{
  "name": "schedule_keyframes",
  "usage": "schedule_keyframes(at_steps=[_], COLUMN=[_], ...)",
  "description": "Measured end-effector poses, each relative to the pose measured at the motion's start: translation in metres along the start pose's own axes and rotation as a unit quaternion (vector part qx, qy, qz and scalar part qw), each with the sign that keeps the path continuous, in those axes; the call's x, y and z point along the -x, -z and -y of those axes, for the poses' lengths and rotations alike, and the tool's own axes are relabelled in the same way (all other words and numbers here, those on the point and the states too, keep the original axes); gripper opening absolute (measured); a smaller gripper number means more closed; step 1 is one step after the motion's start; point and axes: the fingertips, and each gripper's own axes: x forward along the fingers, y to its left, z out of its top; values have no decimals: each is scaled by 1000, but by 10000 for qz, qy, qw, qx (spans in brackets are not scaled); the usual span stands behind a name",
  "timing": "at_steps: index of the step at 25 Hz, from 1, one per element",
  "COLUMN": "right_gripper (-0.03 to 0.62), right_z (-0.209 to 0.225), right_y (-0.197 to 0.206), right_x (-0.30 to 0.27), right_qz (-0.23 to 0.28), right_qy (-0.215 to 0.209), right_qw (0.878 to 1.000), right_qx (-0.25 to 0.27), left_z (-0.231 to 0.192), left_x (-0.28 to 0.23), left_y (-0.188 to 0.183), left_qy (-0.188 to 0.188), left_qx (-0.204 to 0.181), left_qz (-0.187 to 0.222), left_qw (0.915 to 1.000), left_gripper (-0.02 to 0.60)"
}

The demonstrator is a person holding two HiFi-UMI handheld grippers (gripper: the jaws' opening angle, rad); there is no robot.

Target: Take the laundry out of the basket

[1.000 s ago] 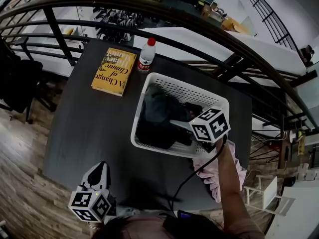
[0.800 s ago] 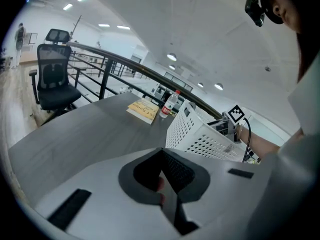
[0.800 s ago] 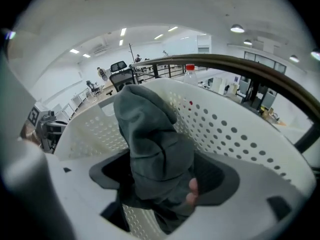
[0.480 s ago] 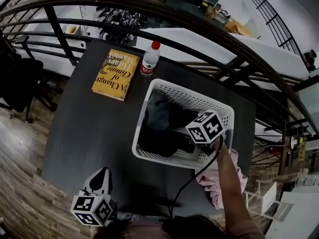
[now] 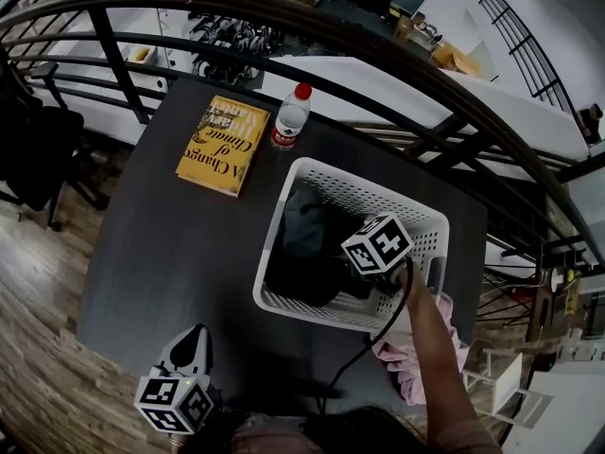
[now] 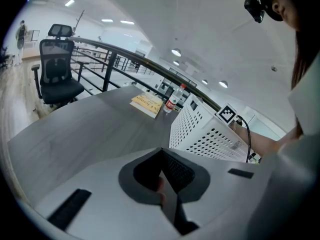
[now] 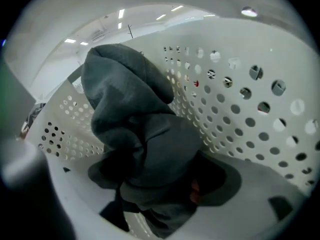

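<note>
The fingers of the right gripper [image 7: 165, 204] are closed on a fold of the grey garment [image 7: 145, 134], which bunches up out of them and fills most of the right gripper view. This gripper is down inside the white perforated basket [image 5: 352, 174], near its 4 o'clock corner, and the person's bare arm [image 5: 425, 339] reaches in from 5 o'clock. In the head view the grey garment lies in the basket's 10 o'clock part. A dark garment [image 5: 301, 277] lies beside it toward 7 o'clock.

The fingers of the left gripper [image 6: 162, 171] are pressed together with nothing between them. That gripper hovers at the 7 o'clock edge of the dark surface [image 5: 170, 244], well apart from the basket.

The basket sits on the 3 o'clock half of the surface. A yellow book [image 5: 224, 145] lies flat at 10 o'clock from it, and a capped bottle [image 5: 290, 121] stands upright just beside the book, near the basket's 11 o'clock corner. A pink cloth [image 5: 408, 359] lies at 5 o'clock from the basket, at the surface's edge. A dark railing [image 5: 284, 12] curves past at 12 o'clock, and an office chair [image 6: 57, 74] stands beyond the surface in the left gripper view.
</note>
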Motion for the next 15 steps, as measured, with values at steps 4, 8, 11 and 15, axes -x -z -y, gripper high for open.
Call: schedule_keyframes(at_steps=[4,8,11,15], right_gripper=[396,389,295,222], right_z=[1,3,1,0], right_y=[1,1,-2,-2], right_x=[-13,-19,-16,-9], right_qz=[-32,-90,82,313], right_qy=[166,514,636,629], right_qw=[9999,9985,9978,9975], right_qx=[11,147,140,-16], left_z=[1,4,5,6], left_x=[-1,-1,1,5], left_y=[0,1,2,0], left_qy=[19,92,121,129], left_qx=[3,-9,-9,-30], left_qz=[12,0,21,59], left_qw=[10000,10000,9999,9999], left_gripper=[-3,-3,-3,-3])
